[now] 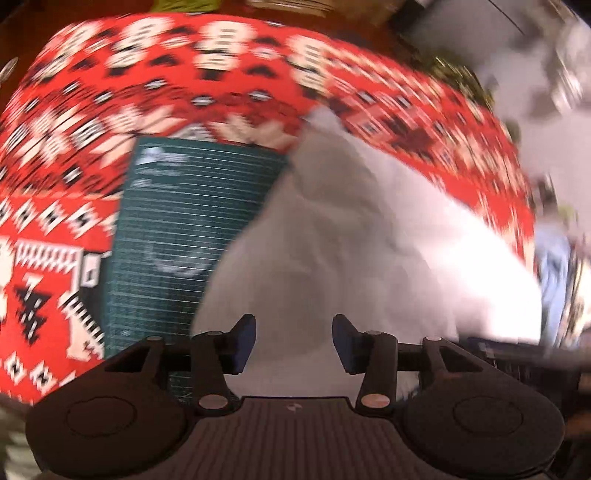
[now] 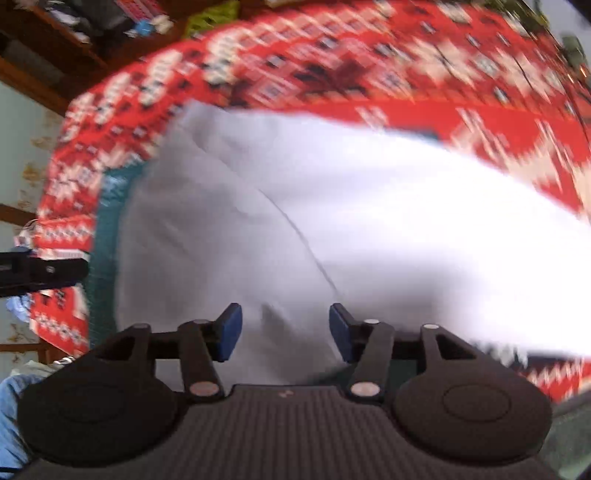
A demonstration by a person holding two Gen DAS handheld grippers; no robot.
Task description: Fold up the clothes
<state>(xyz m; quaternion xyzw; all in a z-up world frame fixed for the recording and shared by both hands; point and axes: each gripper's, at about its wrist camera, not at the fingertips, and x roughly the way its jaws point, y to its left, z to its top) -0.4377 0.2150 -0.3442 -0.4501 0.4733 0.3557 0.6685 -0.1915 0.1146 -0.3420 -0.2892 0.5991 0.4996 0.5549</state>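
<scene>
A white garment (image 1: 354, 236) lies rumpled over a dark green cutting mat (image 1: 177, 229) on a table with a red patterned cloth (image 1: 207, 70). My left gripper (image 1: 294, 341) hangs over the garment's near edge with its blue-padded jaws apart and only cloth seen below the gap, nothing pinched. In the right wrist view the same white garment (image 2: 332, 214) fills the middle, with a dark seam line across it. My right gripper (image 2: 285, 332) is above it, jaws apart, pads not pressing on the fabric. Both pictures are blurred by motion.
The other gripper's black body (image 2: 40, 271) shows at the left edge of the right wrist view. Wooden shelves with clutter (image 2: 74, 26) stand beyond the table's far left. Blue fabric (image 2: 11, 398) sits at the lower left. A grey-white surface (image 1: 546, 92) lies past the table's right side.
</scene>
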